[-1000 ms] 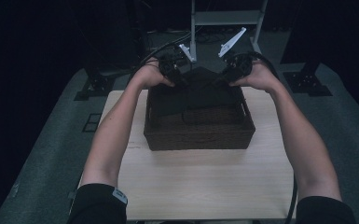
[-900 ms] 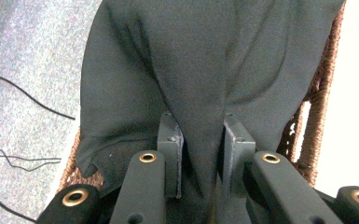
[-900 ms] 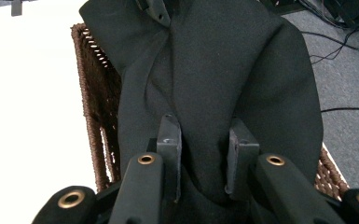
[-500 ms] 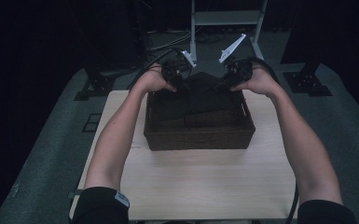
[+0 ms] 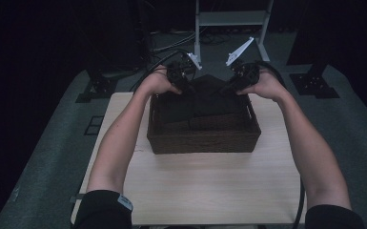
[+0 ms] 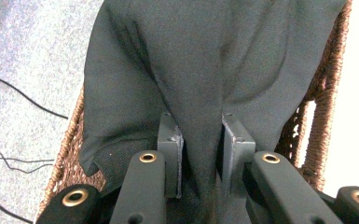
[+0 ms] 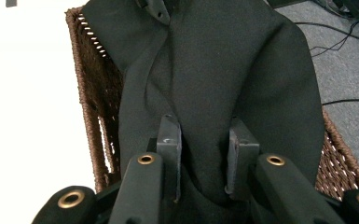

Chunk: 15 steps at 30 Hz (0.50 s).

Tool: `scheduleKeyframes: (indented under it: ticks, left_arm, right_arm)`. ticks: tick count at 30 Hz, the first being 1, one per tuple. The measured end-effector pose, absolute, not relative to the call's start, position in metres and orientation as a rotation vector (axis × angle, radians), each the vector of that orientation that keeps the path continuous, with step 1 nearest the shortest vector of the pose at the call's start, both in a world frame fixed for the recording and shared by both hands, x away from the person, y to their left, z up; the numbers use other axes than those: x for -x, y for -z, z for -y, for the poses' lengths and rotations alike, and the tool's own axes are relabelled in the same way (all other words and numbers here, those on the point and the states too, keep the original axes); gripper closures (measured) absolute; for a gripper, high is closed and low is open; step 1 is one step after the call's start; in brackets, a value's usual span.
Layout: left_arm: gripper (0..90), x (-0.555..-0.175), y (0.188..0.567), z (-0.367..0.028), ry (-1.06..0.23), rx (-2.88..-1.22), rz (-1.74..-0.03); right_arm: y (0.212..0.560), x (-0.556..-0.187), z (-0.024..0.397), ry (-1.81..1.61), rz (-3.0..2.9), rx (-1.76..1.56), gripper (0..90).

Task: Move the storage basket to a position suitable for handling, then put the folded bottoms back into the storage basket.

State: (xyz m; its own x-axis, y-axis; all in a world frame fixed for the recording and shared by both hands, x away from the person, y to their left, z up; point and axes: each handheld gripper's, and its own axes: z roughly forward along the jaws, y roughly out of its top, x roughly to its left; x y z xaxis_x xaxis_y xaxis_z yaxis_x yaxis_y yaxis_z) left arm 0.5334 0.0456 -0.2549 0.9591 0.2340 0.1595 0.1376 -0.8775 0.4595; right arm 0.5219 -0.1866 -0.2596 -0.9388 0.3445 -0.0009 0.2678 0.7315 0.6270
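Note:
A black cloth (image 5: 205, 98) lies in a brown wicker basket (image 5: 202, 140) on the table and rises in a peak at the basket's far end. My left gripper (image 5: 178, 76) is at the far left corner and my right gripper (image 5: 242, 76) at the far right corner. In the left gripper view, the left gripper (image 6: 200, 154) is shut on a fold of the black cloth (image 6: 191, 60), which pulls taut away from the jaws. In the right gripper view, the right gripper (image 7: 204, 154) is likewise shut on a fold of cloth (image 7: 214, 70). The basket's inside is hidden under the cloth.
The basket stands on the far half of a light wooden table (image 5: 209, 186). Its woven rim (image 6: 324, 93) (image 7: 93, 107) frames the cloth on both sides. Grey carpet with cables (image 5: 171, 47) and a metal stand (image 5: 231, 19) lie beyond the table.
Both hands have stayed at the basket's far corners with only a slight shift. The cloth remains pinched in both grippers.

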Motion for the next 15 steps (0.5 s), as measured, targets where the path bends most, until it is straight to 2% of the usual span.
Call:
scheduleKeyframes:
  ticks: [15]
  left_arm:
    - [74.7,-0.532,0.266,-0.043,-0.294,-2.654,-0.259]
  right_arm:
    - [0.275,-0.522,0.190,-0.992,-2.821,-0.518,71.0]
